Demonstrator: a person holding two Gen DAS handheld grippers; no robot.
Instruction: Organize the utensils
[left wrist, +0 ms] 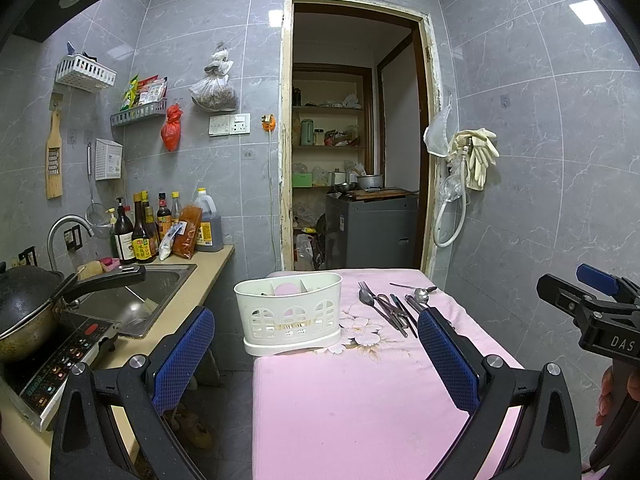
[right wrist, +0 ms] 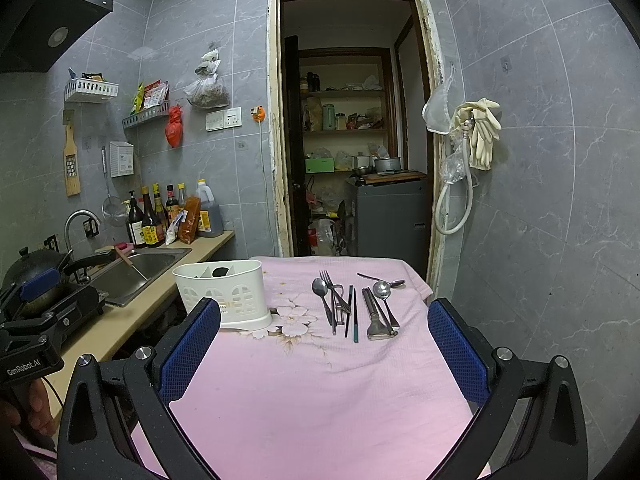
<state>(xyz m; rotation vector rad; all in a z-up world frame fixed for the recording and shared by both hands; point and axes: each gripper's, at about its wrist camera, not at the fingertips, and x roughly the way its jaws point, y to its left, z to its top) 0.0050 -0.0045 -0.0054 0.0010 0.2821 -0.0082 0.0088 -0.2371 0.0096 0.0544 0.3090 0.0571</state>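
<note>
While both the left claw (left wrist: 316, 360) and right claw (right wrist: 324, 352) gape wide and empty, the hard, slippery spoon (right wrist: 323, 296) at twelve o'clock wants pinching mid-handle.

Both tools, left (left wrist: 316, 344) and right (right wrist: 324, 340) (jaws wide apart), empty.

White plastic utensil caddy (right wrist: 224, 296): upright, divided compartments, arched cut-outs, at 10 o'clock on pink cloth. Steel utensils flat at 1 o'clock, well apart from caddy: spoon (right wrist: 322, 294), fork (right wrist: 330, 284), dark chopsticks (right wrist: 352, 312), peeler (right wrist: 374, 316), two more spoons (right wrist: 382, 282).
</note>
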